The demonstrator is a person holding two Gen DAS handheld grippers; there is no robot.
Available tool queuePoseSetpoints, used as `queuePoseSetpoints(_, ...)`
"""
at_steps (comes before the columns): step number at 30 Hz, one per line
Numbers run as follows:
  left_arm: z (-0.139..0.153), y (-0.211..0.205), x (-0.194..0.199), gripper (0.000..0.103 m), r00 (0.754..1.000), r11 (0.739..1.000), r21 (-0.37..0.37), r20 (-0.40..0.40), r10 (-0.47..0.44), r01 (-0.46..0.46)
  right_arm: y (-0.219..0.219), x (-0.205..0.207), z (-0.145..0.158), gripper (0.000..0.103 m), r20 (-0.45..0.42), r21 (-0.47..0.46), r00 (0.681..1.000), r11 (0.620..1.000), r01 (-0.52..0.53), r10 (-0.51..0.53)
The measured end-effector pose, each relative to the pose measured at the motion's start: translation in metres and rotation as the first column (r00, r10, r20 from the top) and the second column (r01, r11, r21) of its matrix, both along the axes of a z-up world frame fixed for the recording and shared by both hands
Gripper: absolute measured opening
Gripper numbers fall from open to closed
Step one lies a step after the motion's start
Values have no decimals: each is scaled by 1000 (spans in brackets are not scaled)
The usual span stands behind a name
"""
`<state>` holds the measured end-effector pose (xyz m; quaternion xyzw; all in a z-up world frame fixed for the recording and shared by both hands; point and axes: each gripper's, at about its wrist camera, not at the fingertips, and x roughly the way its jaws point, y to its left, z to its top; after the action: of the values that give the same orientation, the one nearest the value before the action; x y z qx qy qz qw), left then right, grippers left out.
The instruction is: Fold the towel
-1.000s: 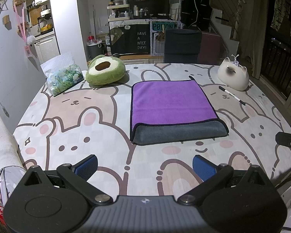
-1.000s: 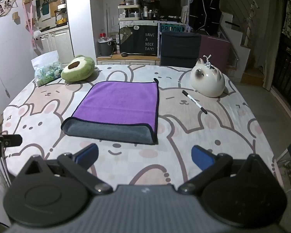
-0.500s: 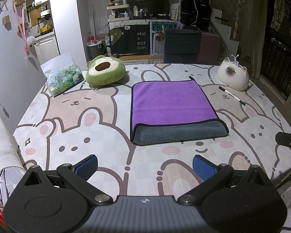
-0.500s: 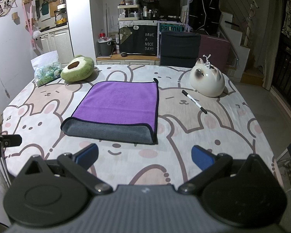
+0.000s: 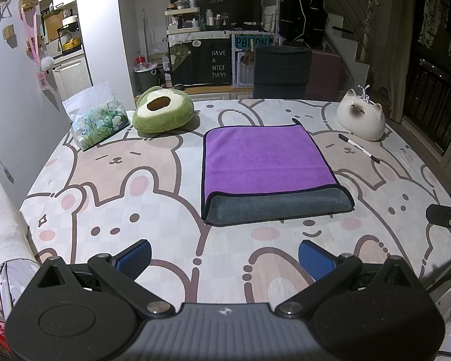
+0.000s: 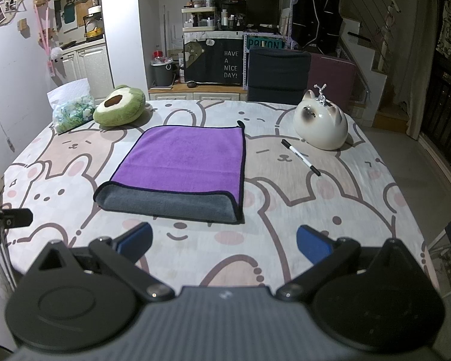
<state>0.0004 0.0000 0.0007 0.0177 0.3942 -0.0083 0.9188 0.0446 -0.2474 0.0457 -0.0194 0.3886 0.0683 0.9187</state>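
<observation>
Left wrist view: the left gripper [image 5: 224, 254] sits at the bottom of the frame with its fingers [image 5: 135, 254] spread wide and gripping nothing. The towel [image 5: 264, 162] lies flat at frame centre on the surface [image 5: 111, 180], purple face up, with a grey band folded along its near edge. An avocado cushion [image 5: 162, 112] and a tissue pack [image 5: 97, 123] occupy the upper left; a cat figurine [image 5: 362, 114] and a pen [image 5: 359, 147] occupy the upper right.

Right wrist view: the right gripper [image 6: 224, 240] is likewise at the bottom, its fingers [image 6: 312, 240] apart and empty. The towel [image 6: 183, 162] lies just above them, left of centre.

Step in hand, as judged: one fold appears made; both grippers are short of the towel. The next move calls for advancing to the near corners and closing on the edge.
</observation>
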Motion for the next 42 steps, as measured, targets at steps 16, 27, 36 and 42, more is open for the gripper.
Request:
queuePoseSetpoints(16, 0, 0, 0, 103, 1000, 1000, 0, 2, 1, -1, 0, 0, 0, 103, 0, 0, 1000, 1000, 0, 0)
queuePoseSetpoints(27, 0, 0, 0, 103, 1000, 1000, 0, 2, 0, 0, 0, 0, 0, 103, -2, -1, 1000, 1000, 1, -1)
queuePoseSetpoints(36, 2, -2, 3, 103, 1000, 1000, -1, 8, 0, 0, 0, 0, 0, 103, -2, -1, 1000, 1000, 2, -2)
queuePoseSetpoints(42, 10, -11, 13, 103, 1000, 1000, -2, 21, -8, 8, 2, 3, 0, 103, 4, 5, 1000, 1000, 7, -7)
